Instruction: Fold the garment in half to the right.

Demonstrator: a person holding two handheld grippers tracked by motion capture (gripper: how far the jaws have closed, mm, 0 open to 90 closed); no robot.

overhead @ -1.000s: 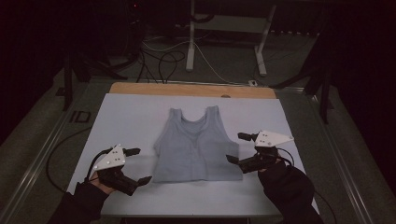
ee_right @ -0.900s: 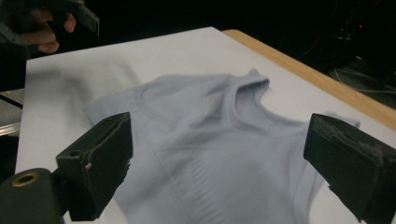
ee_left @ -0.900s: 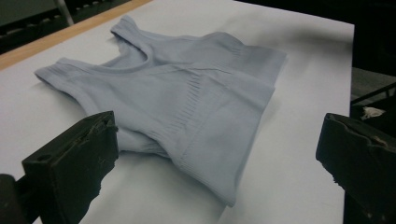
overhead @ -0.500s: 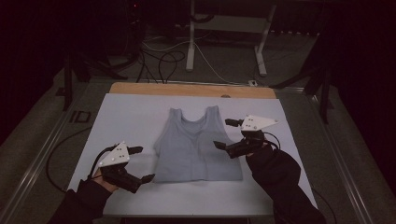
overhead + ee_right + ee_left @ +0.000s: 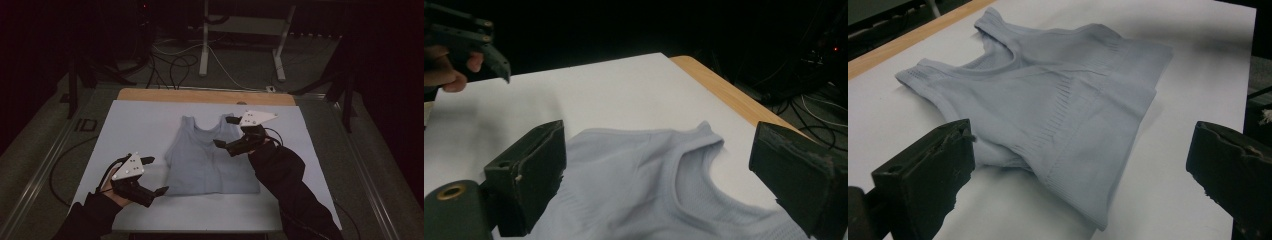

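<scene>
top (image 5: 210, 157) flat mid-desk (image 5: 145, 120) | left claw (image 5: 152, 176) wide open, empty, just left of top's hem | right claw (image 5: 224, 131) wide open, empty, over top's right strap

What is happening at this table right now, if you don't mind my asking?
A person is working on a light grey tank top that lies flat on the white table, with a two-jaw gripper in each hand. The right gripper hangs over the top's upper right part, near the shoulder strap, jaws open and holding nothing. The left gripper sits beside the garment's lower left corner, also open and not gripping it. Neither gripper has taken hold of the fabric yet.
</scene>
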